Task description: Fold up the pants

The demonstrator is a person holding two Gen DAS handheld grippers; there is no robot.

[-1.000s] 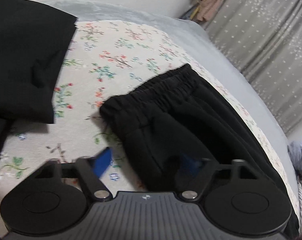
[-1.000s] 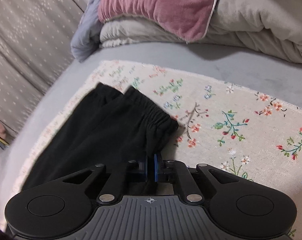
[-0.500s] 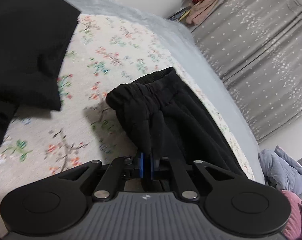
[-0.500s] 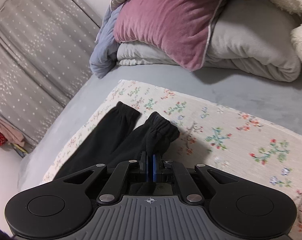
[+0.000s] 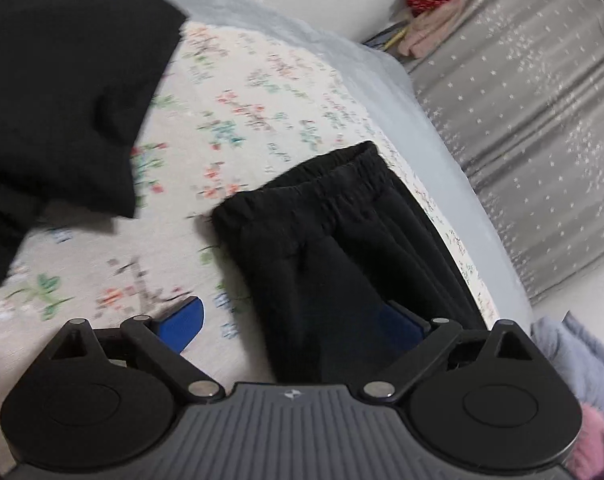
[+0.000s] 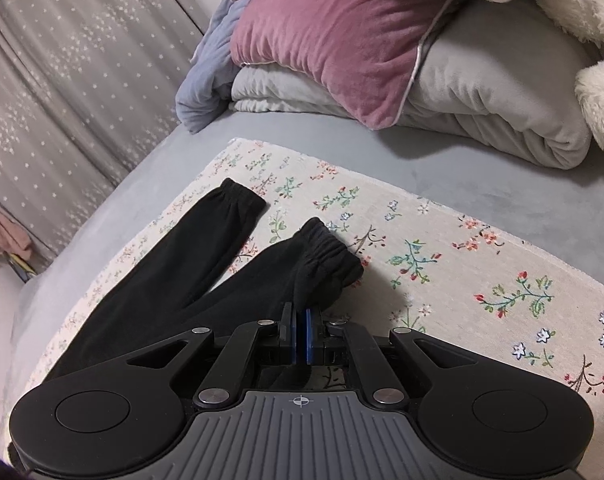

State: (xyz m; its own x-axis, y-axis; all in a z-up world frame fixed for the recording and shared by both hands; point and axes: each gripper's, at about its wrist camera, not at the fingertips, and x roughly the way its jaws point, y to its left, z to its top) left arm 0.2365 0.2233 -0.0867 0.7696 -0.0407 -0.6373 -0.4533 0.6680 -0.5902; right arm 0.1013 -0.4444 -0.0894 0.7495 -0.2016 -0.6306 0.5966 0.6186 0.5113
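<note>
On floral cloth (image 6: pixel 441 240), black pants (image 6: pixel 206 264) (legs splayed), cuffs gathered

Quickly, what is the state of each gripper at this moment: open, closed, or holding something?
Left gripper: jaws opening, wide apart over the black pants, not gripping them.
Right gripper: closed on the cuffed pant leg.

You have a floral cloth (image 6: pixel 441 248) over the grey bed (image 6: pixel 501 184), a pink pillow (image 6: pixel 333 40) on folded quilts (image 6: pixel 501 92), grey curtains (image 5: pixel 541 120), and what looks like black clothing (image 5: pixel 62 80), blurred.
</note>
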